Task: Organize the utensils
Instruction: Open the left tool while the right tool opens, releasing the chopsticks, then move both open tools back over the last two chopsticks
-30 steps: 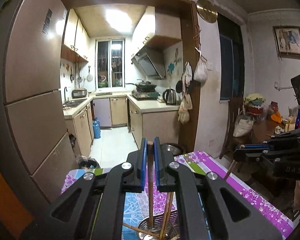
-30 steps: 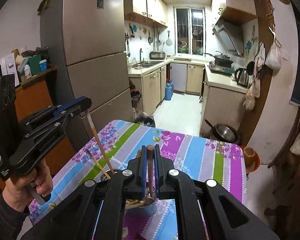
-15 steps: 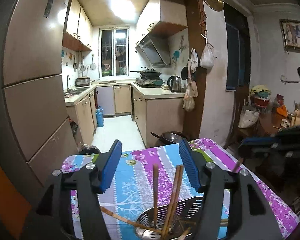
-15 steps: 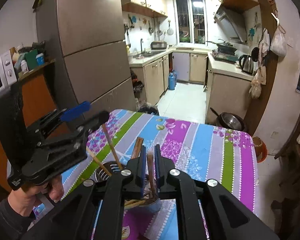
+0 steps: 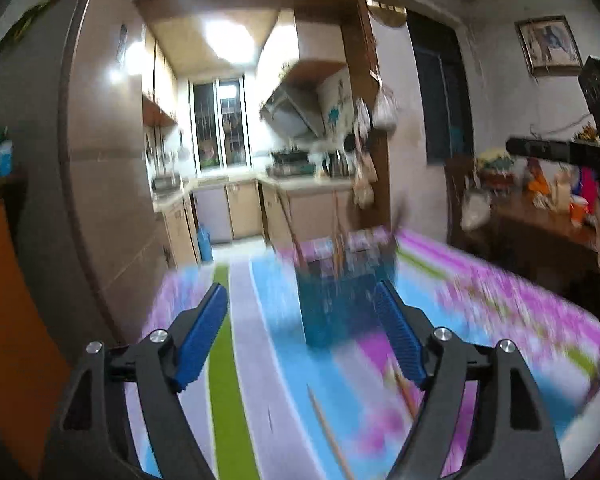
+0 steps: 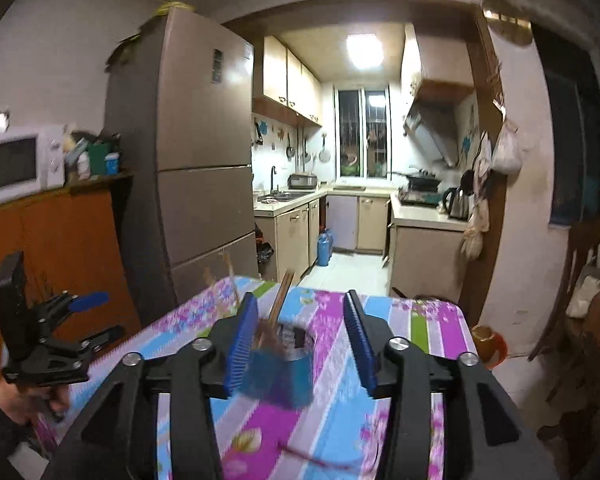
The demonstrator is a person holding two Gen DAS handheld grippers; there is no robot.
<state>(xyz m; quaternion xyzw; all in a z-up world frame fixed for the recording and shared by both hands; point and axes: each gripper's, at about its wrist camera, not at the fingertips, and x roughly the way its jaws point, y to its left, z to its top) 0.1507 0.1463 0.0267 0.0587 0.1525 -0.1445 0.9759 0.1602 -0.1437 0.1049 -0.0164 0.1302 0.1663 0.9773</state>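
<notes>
Since the earlier frames both grippers have let go of their chopsticks and pulled back and down from the metal holder, which then lay right under them and now stands further off on the surface.

Left wrist view: the left gripper [image 5: 302, 320] has just been opening; its jaws stand wide with nothing between them. Ahead, blurred by motion, the utensil holder [image 5: 336, 304] stands on the striped floral surface [image 5: 244, 360] with chopsticks [image 5: 336, 232] sticking up out of it. A loose chopstick [image 5: 330, 434] lies on the surface close below the jaws.

Right wrist view: the right gripper [image 6: 302, 338] has also just been opening; its jaws stand moderately apart and grip nothing. The holder shows between them, further along the surface, chopsticks leaning out. At far left a hand [image 6: 24, 400] carries the left gripper.
</notes>
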